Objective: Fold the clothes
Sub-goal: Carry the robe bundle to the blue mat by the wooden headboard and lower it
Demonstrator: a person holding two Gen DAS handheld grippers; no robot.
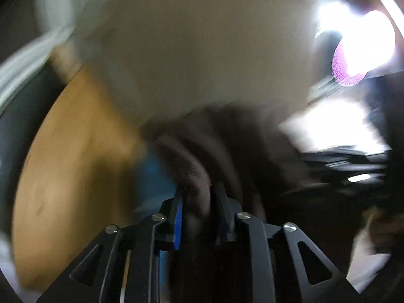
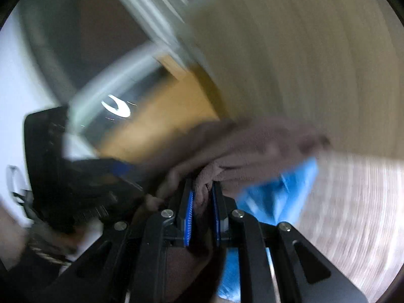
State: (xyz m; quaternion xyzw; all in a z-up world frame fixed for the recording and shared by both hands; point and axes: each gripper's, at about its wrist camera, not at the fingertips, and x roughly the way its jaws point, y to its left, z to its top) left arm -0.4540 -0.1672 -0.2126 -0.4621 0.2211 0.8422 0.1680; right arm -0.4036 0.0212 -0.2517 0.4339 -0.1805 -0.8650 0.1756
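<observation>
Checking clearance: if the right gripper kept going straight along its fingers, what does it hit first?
The brown cloth the right gripper already pinches bunches directly ahead. Beyond it likely the beige surface, though blur leaves depth unclear.

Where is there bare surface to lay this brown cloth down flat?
The widest free patch looks like the beige surface beyond the brown cloth, though blur hides detail. A bare wooden strip borders it on the left. It is crowded near the right gripper, where a blue item lies under the cloth. The left gripper also clamps the cloth.
</observation>
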